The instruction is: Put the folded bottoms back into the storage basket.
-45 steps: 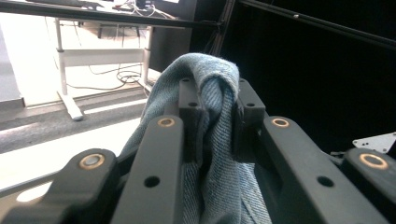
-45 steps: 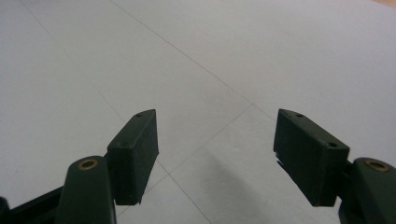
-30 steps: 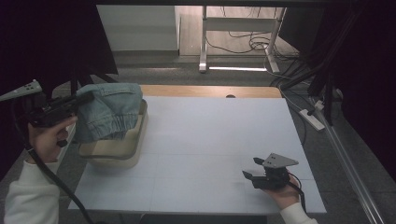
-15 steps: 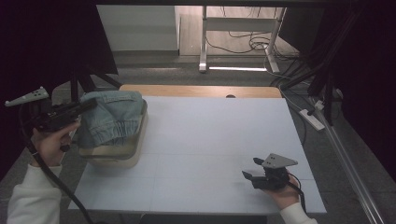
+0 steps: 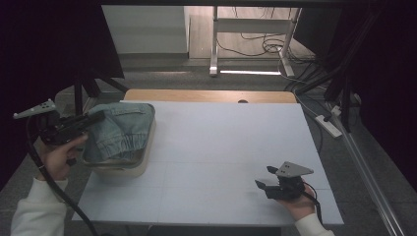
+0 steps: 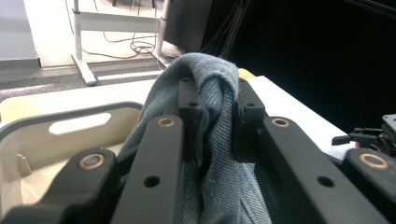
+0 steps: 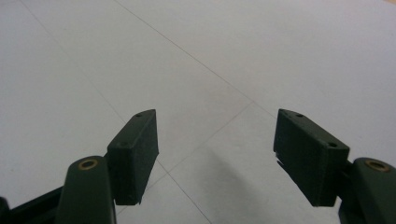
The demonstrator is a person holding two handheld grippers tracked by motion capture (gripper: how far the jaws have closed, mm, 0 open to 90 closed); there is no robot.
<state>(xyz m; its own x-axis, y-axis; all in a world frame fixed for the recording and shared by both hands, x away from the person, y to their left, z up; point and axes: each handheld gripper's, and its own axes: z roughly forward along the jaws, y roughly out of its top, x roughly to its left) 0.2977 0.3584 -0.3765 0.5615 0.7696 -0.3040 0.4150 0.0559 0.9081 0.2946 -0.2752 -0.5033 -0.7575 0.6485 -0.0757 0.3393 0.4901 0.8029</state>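
- Left gripper [image 5: 98, 117] clamped on a fold of the denim garment [image 5: 120, 130]; left gripper view shows the blue cloth [image 6: 212, 121] bunched tight between both black jaws, pads pressing it from each side.
- Garment hangs from that grip and drapes over the cream plastic basin [image 5: 125, 169] at the table's left edge; most of the cloth sits on or in the basin, cuffed elastic hem facing the near side.
- Basin interior [image 6: 37, 154] visible below the jaws in the left gripper view, slot handle in its wall, bare bottom on that side.
- Person's left hand [image 5: 59, 157] holds the gripper body off the table's left side, white sleeve, cable trailing down.
- Right gripper [image 5: 263, 178] rests low at the near right part of the white table [image 5: 226, 142], well apart from basin and garment.
- Its jaws stand wide, nothing between them; right gripper view shows bare tabletop [image 7: 210, 70] through the gap.
- Wooden board strip along the table's far edge [image 5: 206, 96].
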